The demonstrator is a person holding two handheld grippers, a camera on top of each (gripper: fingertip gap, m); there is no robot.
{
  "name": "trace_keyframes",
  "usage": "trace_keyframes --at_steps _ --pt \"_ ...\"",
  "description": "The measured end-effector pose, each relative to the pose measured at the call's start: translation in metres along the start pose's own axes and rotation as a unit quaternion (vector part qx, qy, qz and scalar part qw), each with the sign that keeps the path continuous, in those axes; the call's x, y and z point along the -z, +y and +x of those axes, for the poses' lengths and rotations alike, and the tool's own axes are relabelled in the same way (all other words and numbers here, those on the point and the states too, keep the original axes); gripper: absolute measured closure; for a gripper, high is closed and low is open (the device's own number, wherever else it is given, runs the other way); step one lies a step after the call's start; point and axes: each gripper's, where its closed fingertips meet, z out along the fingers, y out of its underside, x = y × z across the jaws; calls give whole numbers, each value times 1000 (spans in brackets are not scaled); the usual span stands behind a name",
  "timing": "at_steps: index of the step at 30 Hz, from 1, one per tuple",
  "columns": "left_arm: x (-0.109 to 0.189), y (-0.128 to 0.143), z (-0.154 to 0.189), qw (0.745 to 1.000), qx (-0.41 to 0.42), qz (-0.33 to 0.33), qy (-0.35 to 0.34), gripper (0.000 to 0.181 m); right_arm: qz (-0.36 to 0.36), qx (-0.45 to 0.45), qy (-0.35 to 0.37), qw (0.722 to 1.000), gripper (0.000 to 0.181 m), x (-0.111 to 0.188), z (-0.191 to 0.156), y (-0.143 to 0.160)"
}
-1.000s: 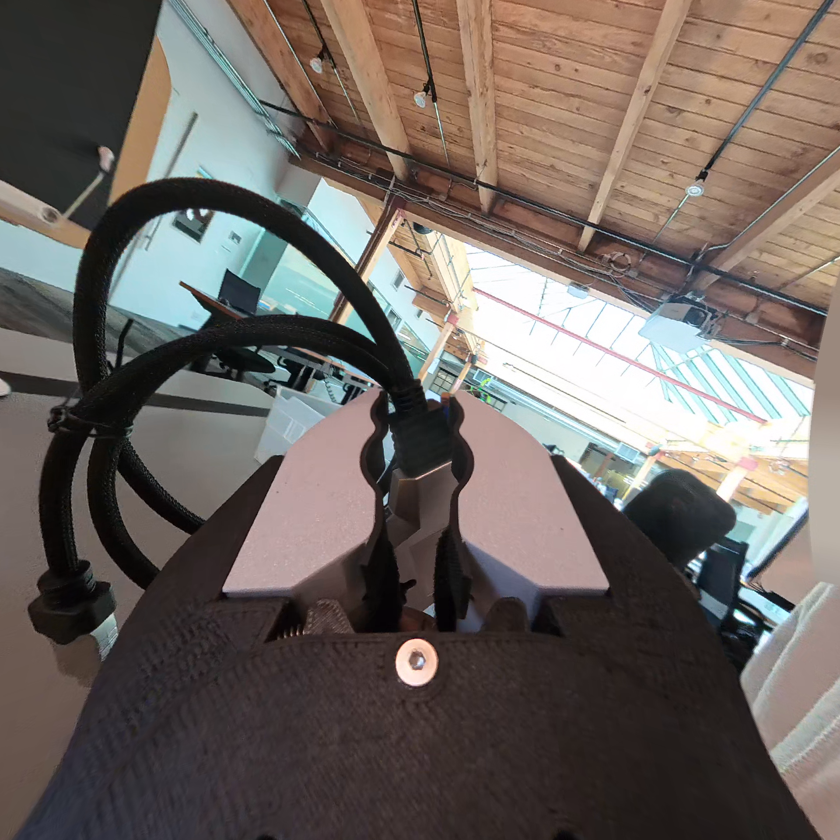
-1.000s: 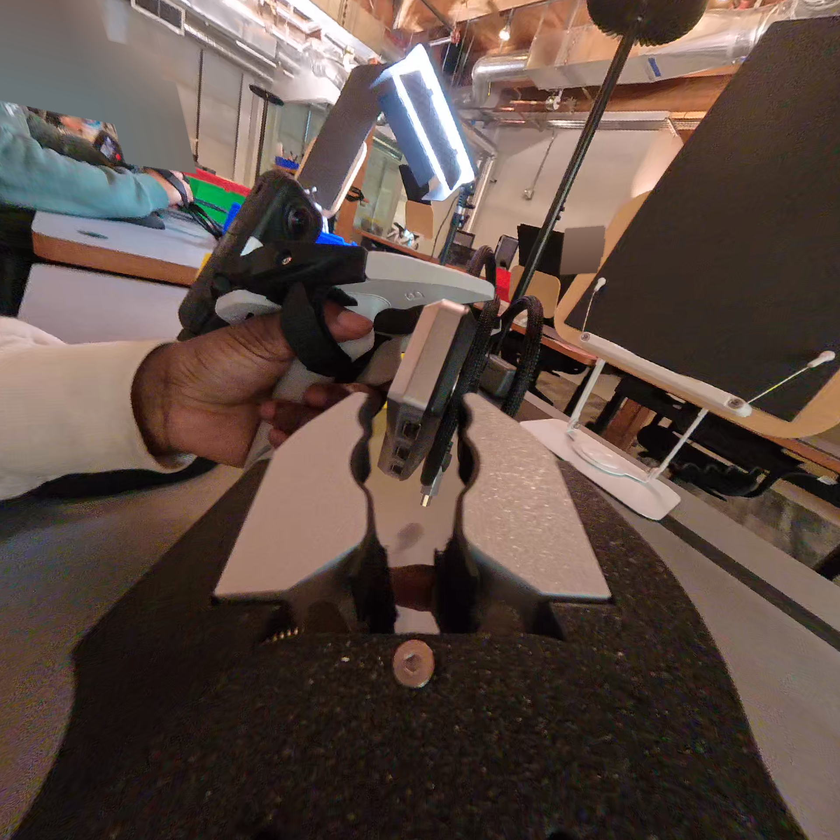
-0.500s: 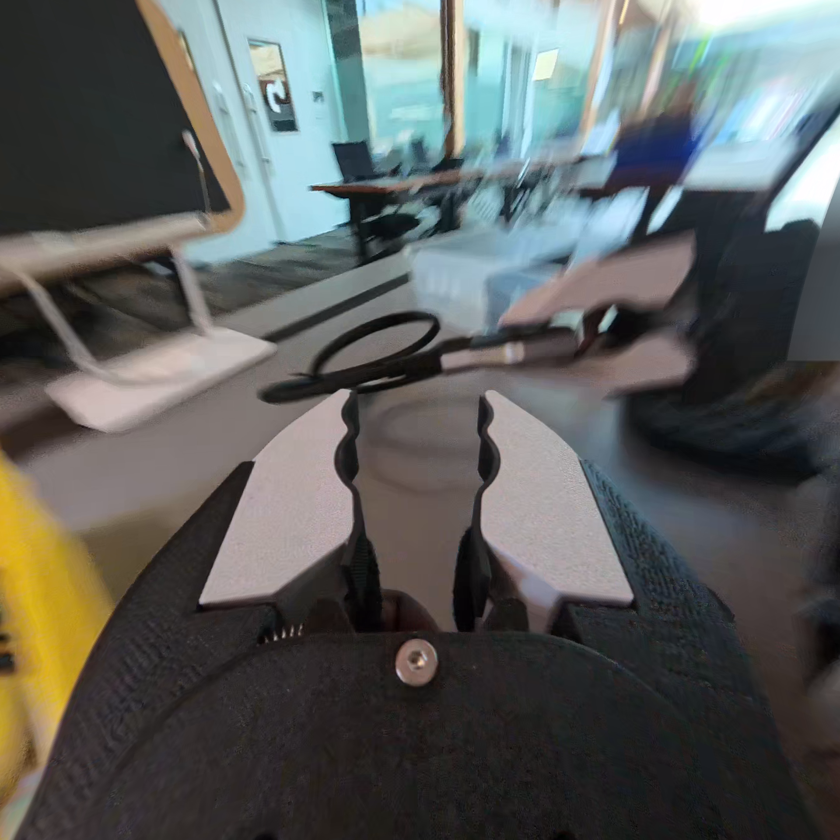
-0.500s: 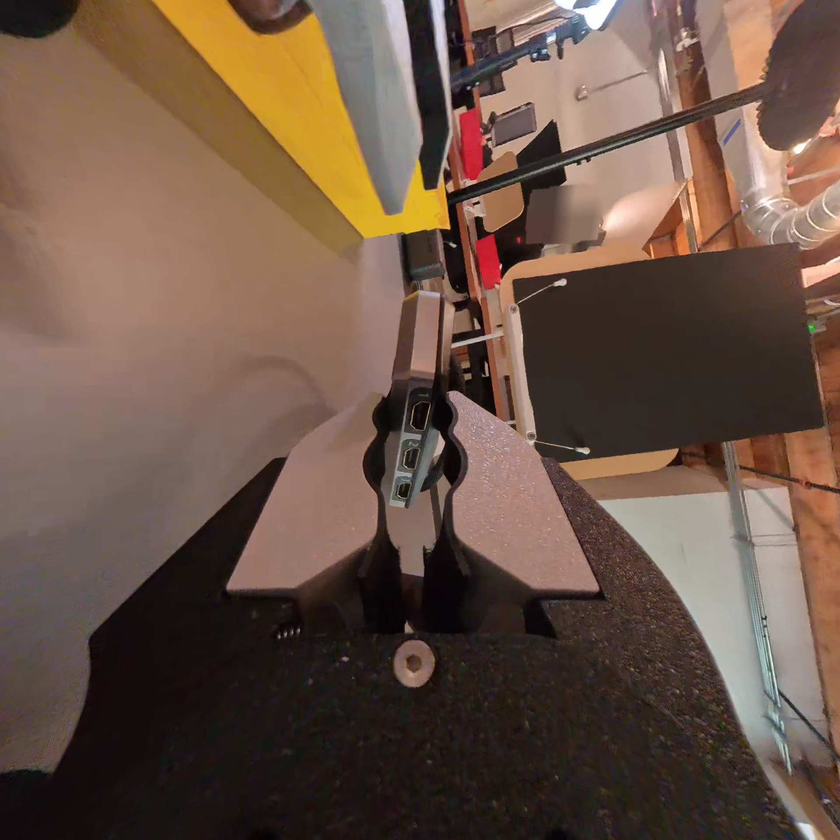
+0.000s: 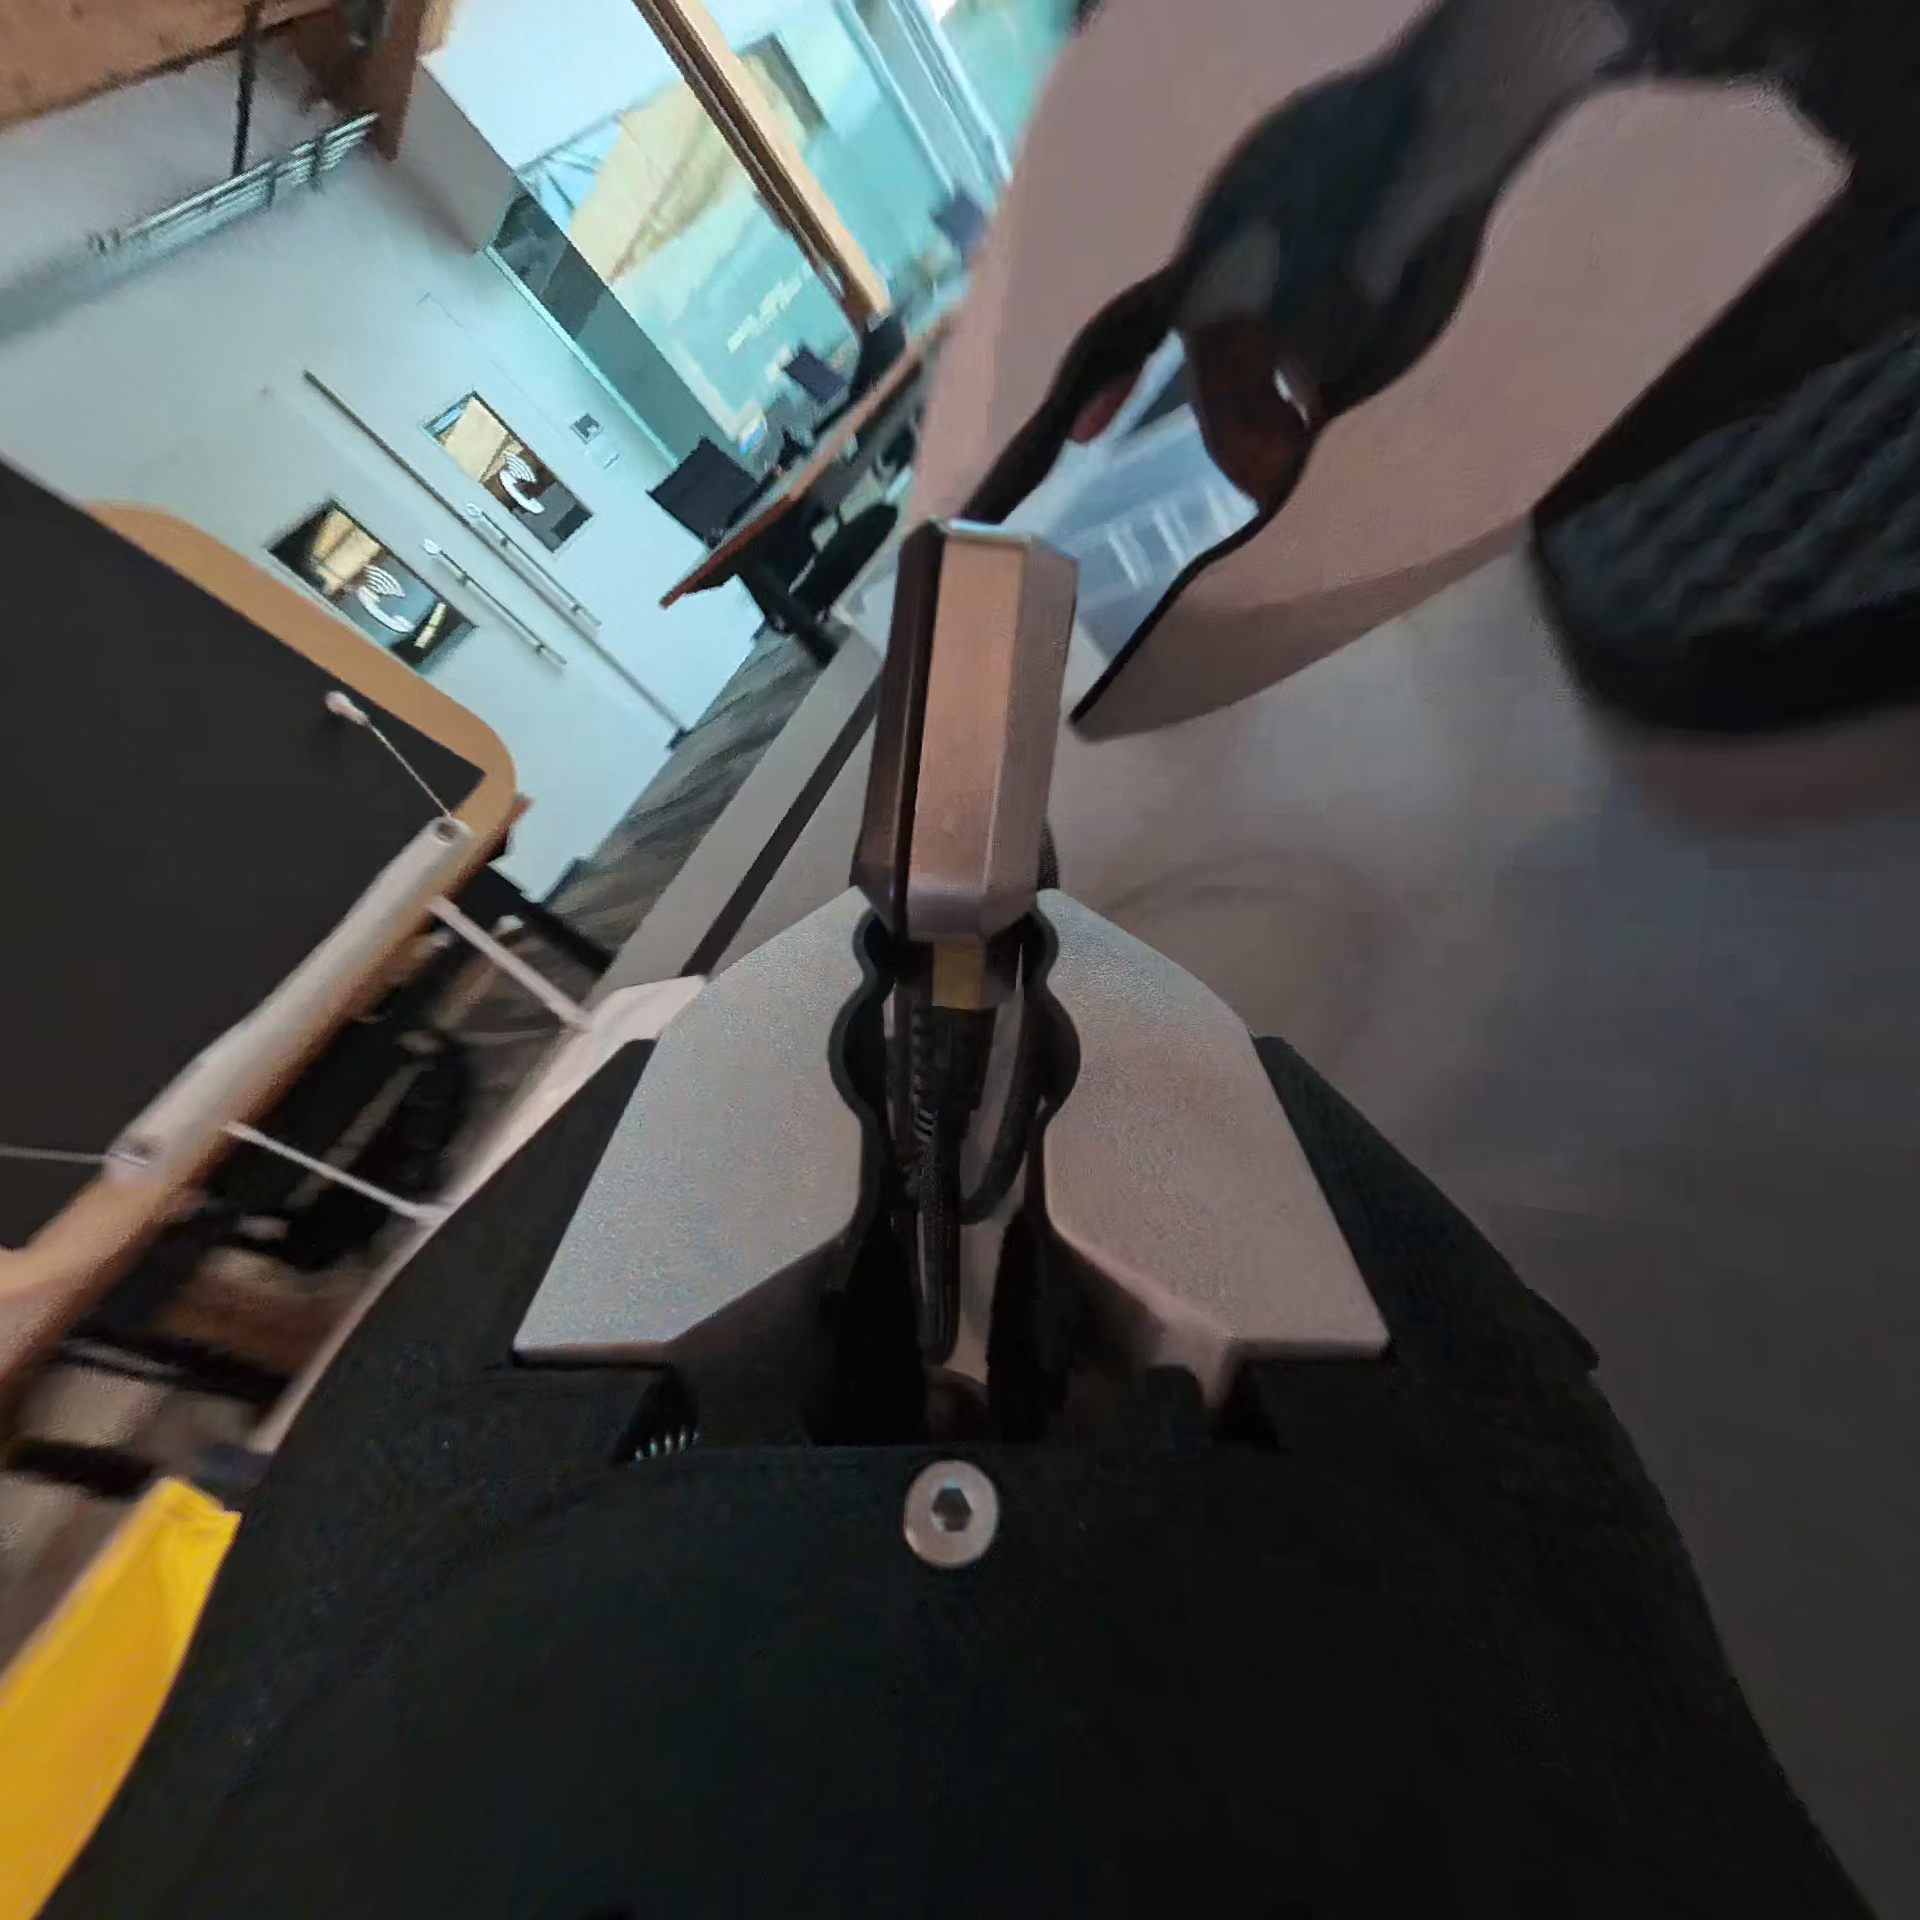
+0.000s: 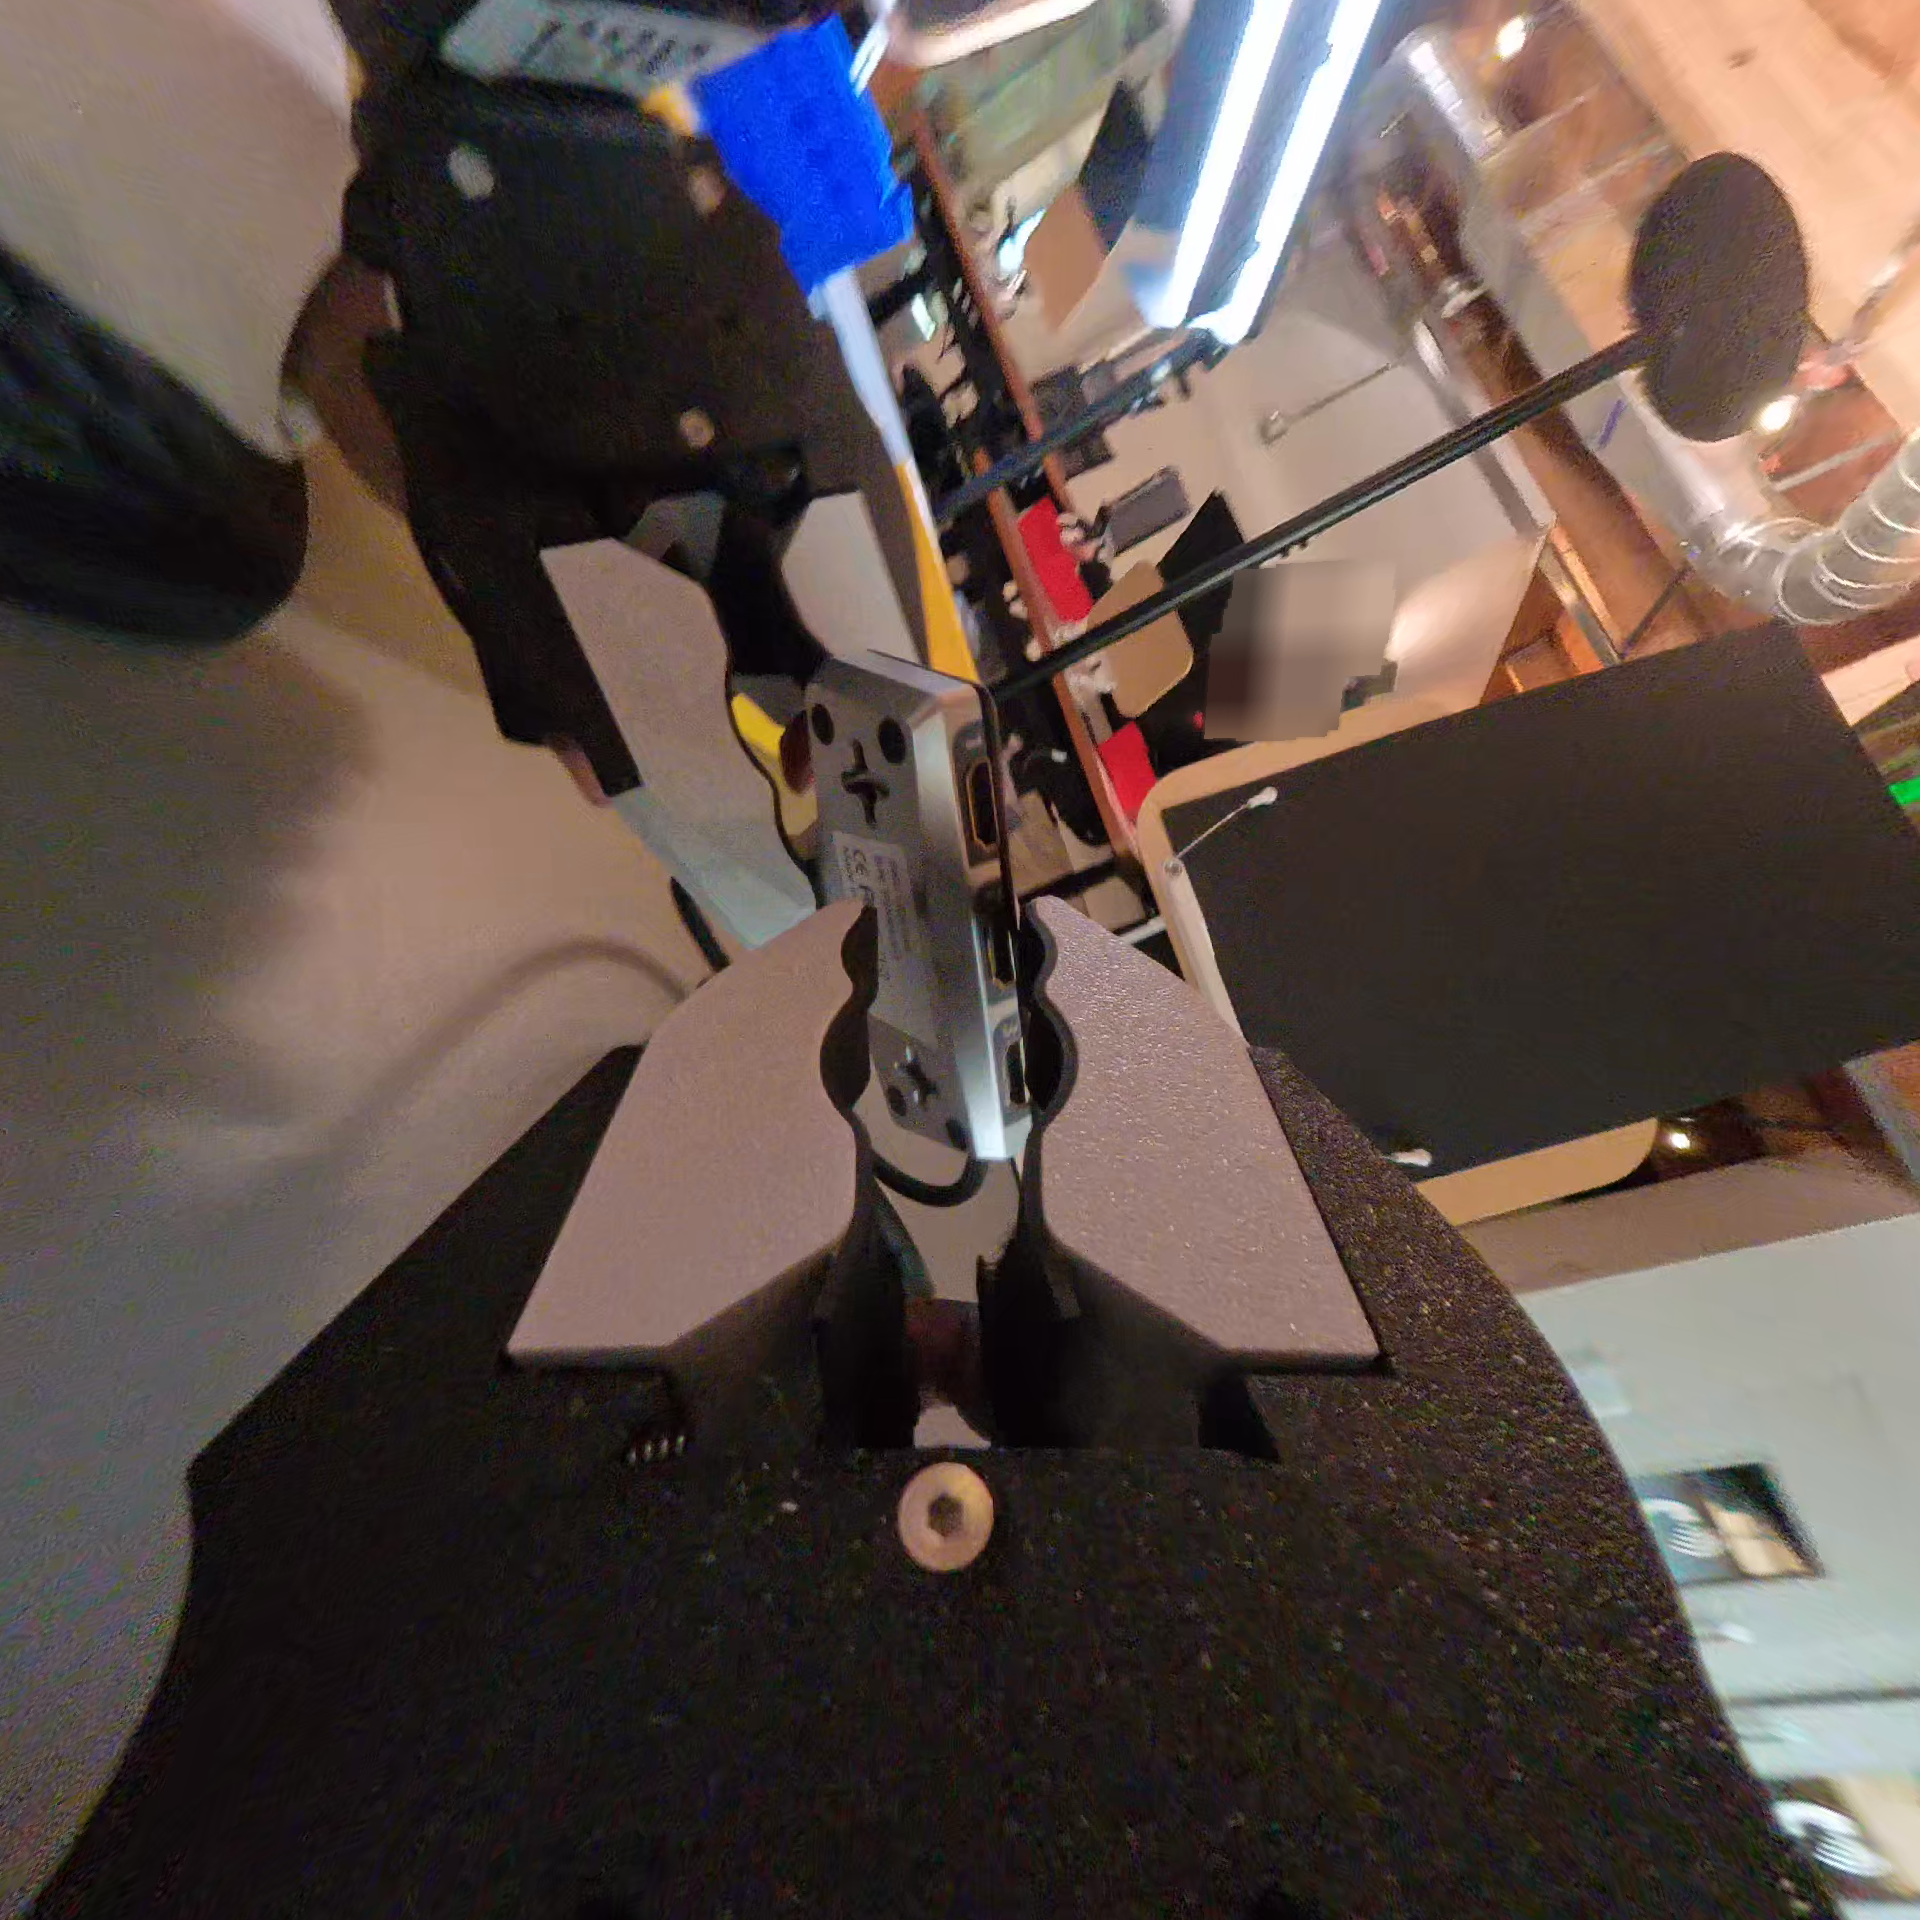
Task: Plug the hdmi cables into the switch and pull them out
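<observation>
Between both claws, switch (image 6: 914, 914) — cable (image 5: 940, 1081) half-hidden.

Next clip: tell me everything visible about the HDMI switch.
The HDMI switch is a thin grey, metal-looking slab, held edge-on between the jaws of the right gripper. Its broad face shows keyhole slots and a label; one narrow edge carries a row of ports, the exposed one empty. The left wrist view shows a gold plug on a braided cable at one end.
</observation>
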Motion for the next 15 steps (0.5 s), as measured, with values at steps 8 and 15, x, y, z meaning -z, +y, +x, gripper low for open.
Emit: trace_keyframes --at_steps 8,15 --pt "13 -12 -10 995 71 70 13 159 71 -142 -11 987 132 2 18 8" --pt "12 -8 -1 998 32 53 27 159 45 -80 -74 993 134 -8 8 9"
